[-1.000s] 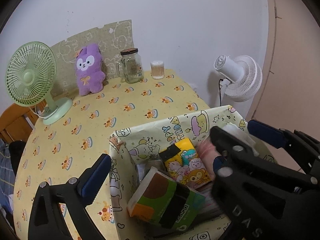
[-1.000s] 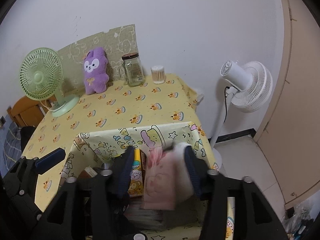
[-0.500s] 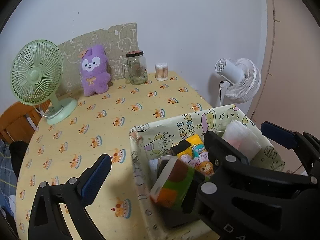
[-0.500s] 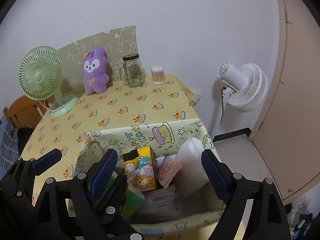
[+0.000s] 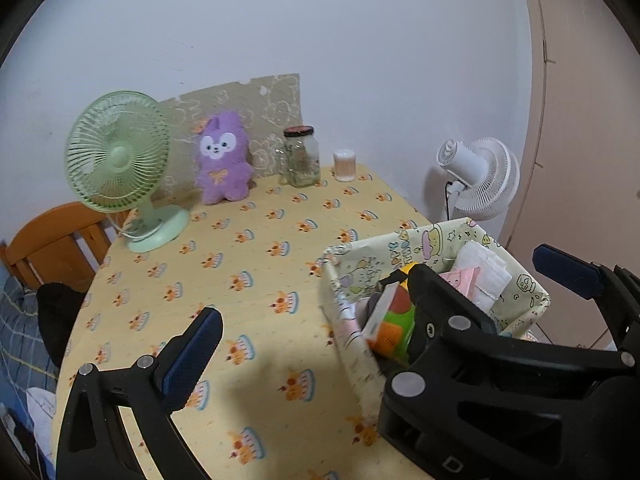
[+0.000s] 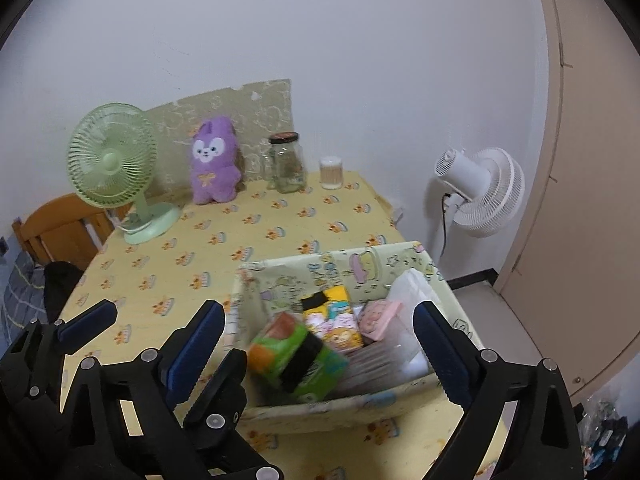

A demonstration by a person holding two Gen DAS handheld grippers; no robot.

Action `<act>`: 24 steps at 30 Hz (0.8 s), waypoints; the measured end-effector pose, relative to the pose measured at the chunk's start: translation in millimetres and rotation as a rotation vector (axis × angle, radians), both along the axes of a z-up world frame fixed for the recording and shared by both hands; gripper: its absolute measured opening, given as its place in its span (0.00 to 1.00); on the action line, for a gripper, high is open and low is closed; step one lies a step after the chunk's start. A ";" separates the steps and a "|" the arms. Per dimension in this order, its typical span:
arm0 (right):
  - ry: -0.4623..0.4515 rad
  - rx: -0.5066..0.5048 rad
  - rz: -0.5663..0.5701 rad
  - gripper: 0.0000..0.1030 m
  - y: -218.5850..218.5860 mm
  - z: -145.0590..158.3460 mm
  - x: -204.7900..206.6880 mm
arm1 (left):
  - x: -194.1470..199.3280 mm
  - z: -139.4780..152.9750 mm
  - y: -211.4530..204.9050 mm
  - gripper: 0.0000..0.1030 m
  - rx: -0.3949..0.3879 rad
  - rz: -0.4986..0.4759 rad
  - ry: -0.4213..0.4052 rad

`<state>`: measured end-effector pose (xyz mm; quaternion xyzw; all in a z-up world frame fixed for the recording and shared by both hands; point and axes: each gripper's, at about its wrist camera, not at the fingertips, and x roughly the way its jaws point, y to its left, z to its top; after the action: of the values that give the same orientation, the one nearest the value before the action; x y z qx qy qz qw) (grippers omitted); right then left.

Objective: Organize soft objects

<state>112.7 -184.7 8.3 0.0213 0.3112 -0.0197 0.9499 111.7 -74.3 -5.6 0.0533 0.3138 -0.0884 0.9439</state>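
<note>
Right gripper (image 6: 320, 344): jaws wide and still opening, nothing pinched between the pads. It sits at the near edge of the worktop (image 6: 256, 236), above and just short of the fabric storage box (image 6: 332, 408).

The box stands at the near right corner of the worktop. Inside it, left to right: a green-and-orange tissue pack (image 6: 296, 360), a yellow cartoon tissue pack (image 6: 334, 318), a small pink pack (image 6: 378, 318), and a white folded stack (image 6: 408, 292) against the right wall. The pink pack lies free in the box, between the two pads but touching neither.

Left gripper (image 6: 148, 332): open, empty, over bare worktop to the left of the box.

Far edge of the worktop: purple plush toy (image 6: 212, 160) upright against the wall, well apart from both grippers, between a green desk fan (image 6: 114, 168) and a glass jar (image 6: 286, 164).
</note>
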 end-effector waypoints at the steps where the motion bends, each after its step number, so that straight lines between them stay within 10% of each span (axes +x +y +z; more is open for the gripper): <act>1: -0.004 0.000 0.004 0.95 3.1 2.3 -2.8 | -3.4 2.1 3.7 1.00 -0.002 0.005 -0.006; 24: -0.134 -0.025 0.115 0.97 72.4 41.0 -66.5 | -73.5 34.5 74.9 1.00 -0.005 0.147 -0.135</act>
<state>46.3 -112.3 49.3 -0.0073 0.2475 0.0322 0.9683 38.2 0.6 28.9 0.0338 0.2525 -0.0157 0.9669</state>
